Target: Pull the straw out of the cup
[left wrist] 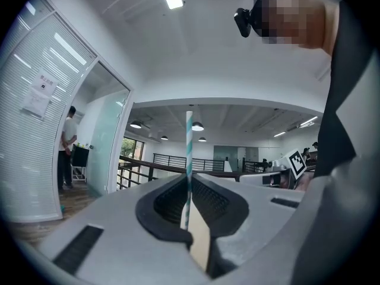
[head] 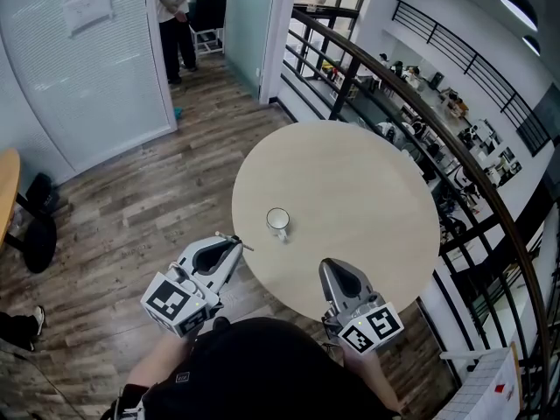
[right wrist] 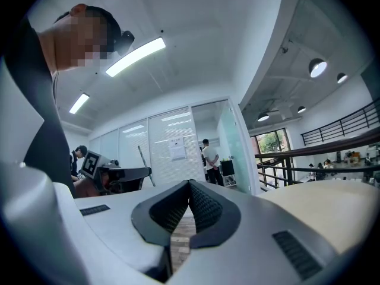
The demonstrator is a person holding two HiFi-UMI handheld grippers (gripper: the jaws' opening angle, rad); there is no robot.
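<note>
A white cup (head: 278, 222) stands on the round beige table (head: 359, 191), left of its middle, with no straw in it. My left gripper (head: 234, 242) hovers just off the table's left edge, below and left of the cup. It is shut on a teal-and-white striped straw (left wrist: 189, 159), which stands upright between its jaws. The straw (right wrist: 143, 161) also shows as a thin stick in the right gripper view. My right gripper (head: 329, 264) sits over the table's near edge, right of the cup. Its jaws (right wrist: 190, 184) are shut with nothing between them.
A dark curved railing (head: 411, 121) runs behind and to the right of the table, with a lower floor of desks beyond it. A person (head: 175, 11) stands by the glass wall at the back left. A black bag (head: 39, 234) lies on the wooden floor at far left.
</note>
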